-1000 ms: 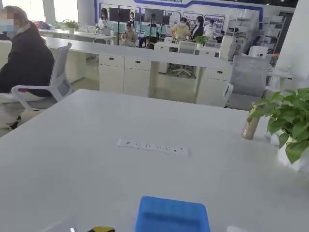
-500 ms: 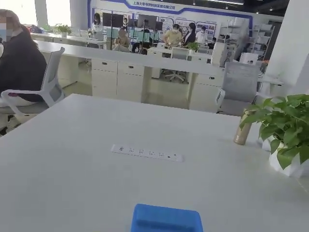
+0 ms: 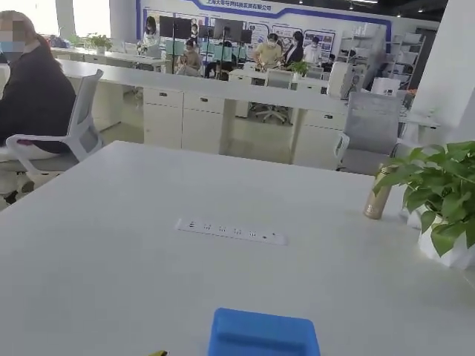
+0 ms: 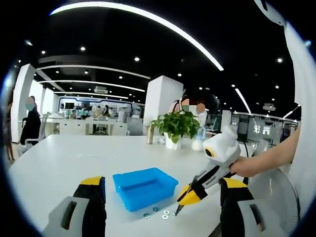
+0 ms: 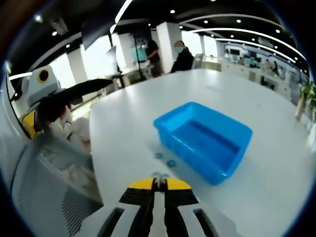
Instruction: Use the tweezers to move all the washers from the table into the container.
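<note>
Blue container low centre in left gripper view, washers just below; left gripper apart, right gripper clamped on tweezers.

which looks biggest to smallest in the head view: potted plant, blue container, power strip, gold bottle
1. potted plant, cut by the right edge
2. blue container, cut by the bottom edge and nearest the camera
3. power strip and gold bottle: too alike to rank; the strip is longer, the bottle thicker

Both gripper views closely face the container.
</note>
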